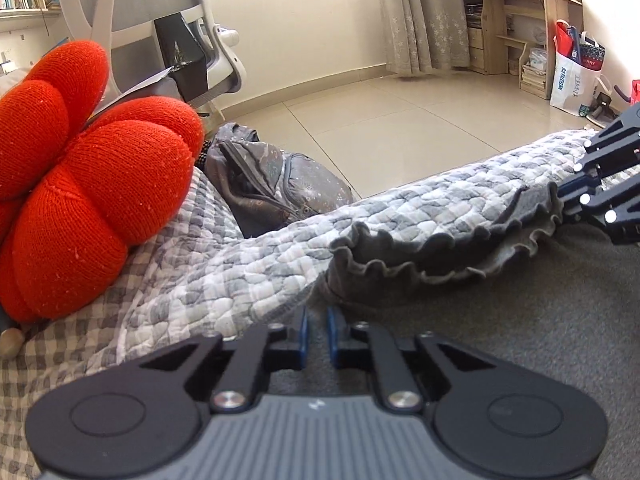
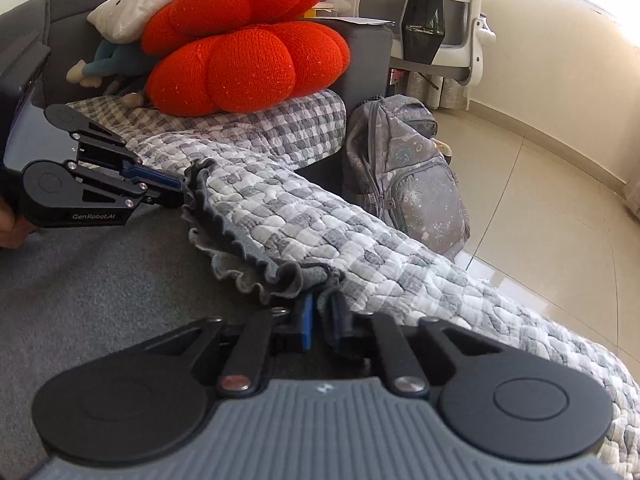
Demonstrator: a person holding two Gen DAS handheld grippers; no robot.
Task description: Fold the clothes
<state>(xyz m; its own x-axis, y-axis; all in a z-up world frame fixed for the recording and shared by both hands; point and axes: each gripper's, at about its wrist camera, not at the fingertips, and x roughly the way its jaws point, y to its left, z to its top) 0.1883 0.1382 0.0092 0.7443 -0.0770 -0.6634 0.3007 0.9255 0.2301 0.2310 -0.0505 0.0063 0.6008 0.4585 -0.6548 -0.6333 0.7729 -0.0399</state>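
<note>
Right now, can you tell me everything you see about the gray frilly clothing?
The gray garment is soft, knit-looking dark gray cloth with a wavy ruffled hem, paler on its underside. It lies spread on the checked quilt covering the sofa. The hem edge is lifted and stretched between the two grippers: the left gripper is closed on one end, the right gripper on the other. The rest sags flat below them.

My left cam sits low, close over the quilt [image 1: 240, 264], facing the floor. Right cam looks back toward the red cushion [image 2: 248, 60]; both share it.
</note>
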